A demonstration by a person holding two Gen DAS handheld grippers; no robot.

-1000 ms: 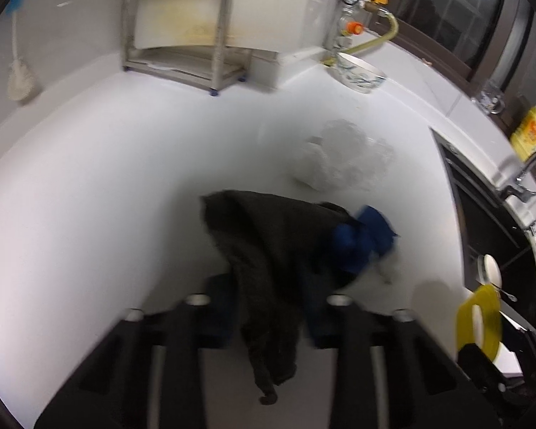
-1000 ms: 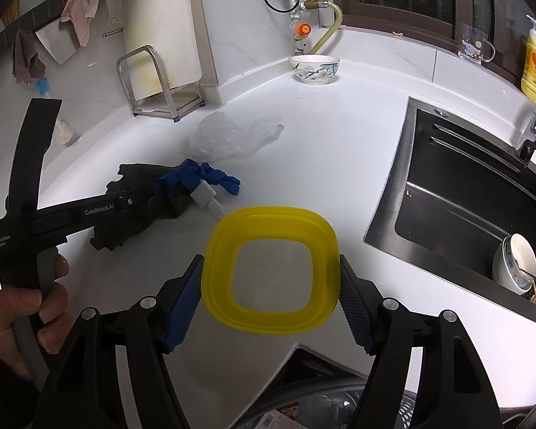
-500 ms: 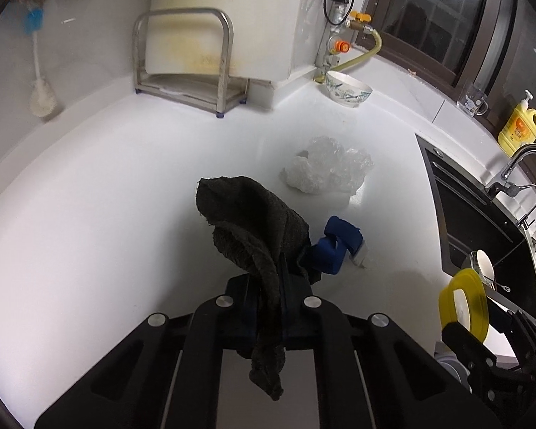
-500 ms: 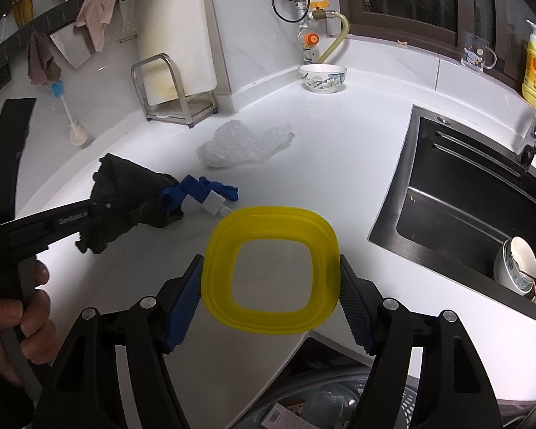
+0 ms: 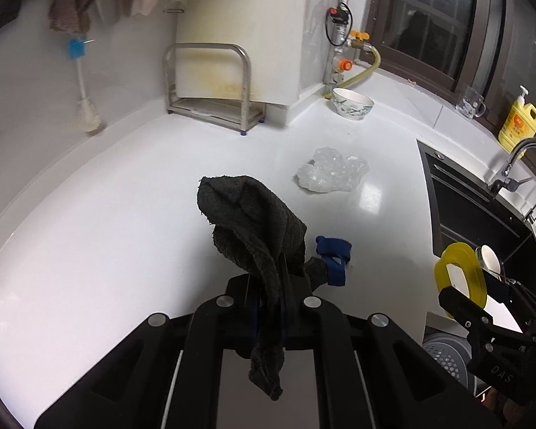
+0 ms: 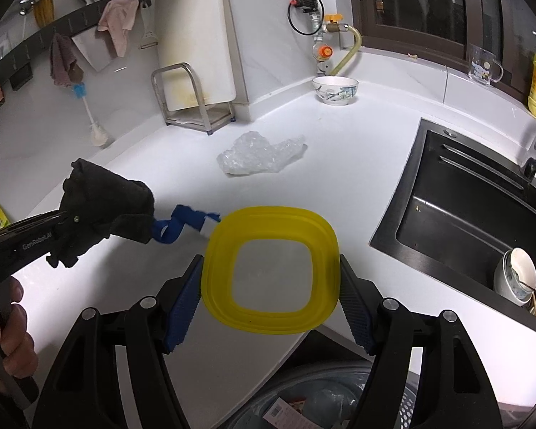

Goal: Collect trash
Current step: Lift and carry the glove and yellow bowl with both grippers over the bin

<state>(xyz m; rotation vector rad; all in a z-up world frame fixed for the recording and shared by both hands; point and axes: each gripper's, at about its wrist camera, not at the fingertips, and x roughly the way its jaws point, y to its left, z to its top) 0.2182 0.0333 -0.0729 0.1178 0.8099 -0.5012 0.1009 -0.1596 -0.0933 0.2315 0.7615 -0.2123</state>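
Note:
My left gripper [image 5: 269, 286] is shut on a dark grey rag [image 5: 253, 221] and holds it lifted above the white counter; it also shows in the right wrist view [image 6: 103, 200]. A blue strip [image 5: 334, 255] hangs from the rag's right side [image 6: 177, 227]. My right gripper [image 6: 269, 279] is shut on a yellow square lid [image 6: 269, 268] with a clear centre, held over the counter's front edge. A crumpled clear plastic bag [image 5: 334, 175] lies on the counter farther back [image 6: 261, 153].
A grey trash bin [image 6: 321, 397] sits below the counter edge under my right gripper. A black sink [image 6: 475, 207] with a bowl is at right. A patterned bowl [image 5: 352, 103], metal rack [image 5: 211, 82] and yellow soap bottle [image 5: 518, 123] stand at the back.
My left gripper closed on the rag and lifted it off the counter, drawing back; the blue strip came up with it. My right gripper kept holding the yellow lid.

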